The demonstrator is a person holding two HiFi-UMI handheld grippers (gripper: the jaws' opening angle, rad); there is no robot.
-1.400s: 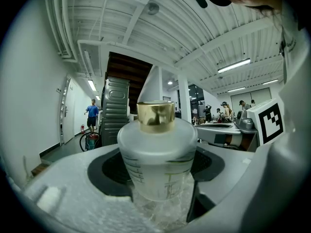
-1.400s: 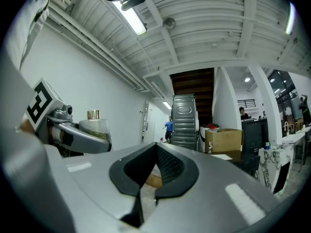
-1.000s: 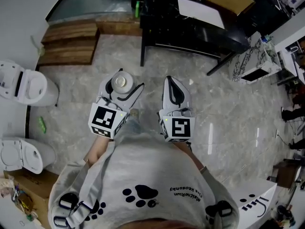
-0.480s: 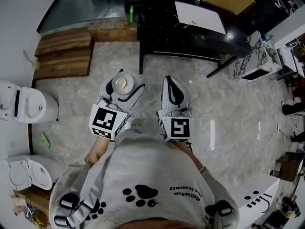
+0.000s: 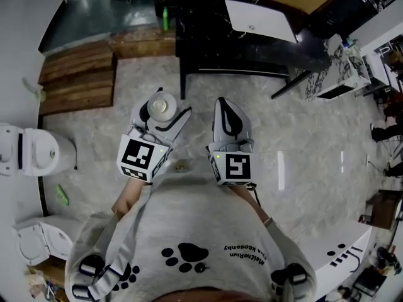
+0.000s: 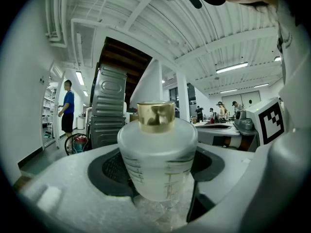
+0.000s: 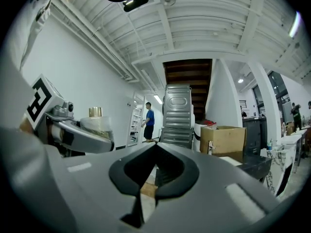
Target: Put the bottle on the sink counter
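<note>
"What's it like underfoot here?"

"A glossy grey marbled floor (image 5: 302,137). There are wooden steps (image 5: 75,74) at the far left and a black table (image 5: 252,46) straight ahead. White toilets (image 5: 31,151) stand along the left wall, and overhead is a white beamed ceiling (image 7: 204,23)."

"And the bottle?"

"The bottle (image 6: 158,161) is up in the air in front of the person's chest, above the floor. The left gripper (image 5: 162,113) has it clamped, with both jaws pressing on its frosted sides."

"Which way is it pointing?"

"It's upright. The long axis is vertical and the gold cap (image 6: 156,115) points at the ceiling, so from the head view you look straight down on the cap."

"What about the other one?"

"The right gripper (image 5: 228,119) is just beside the left one, not touching it. Its jaw tips are closed together with nothing between them."
</note>
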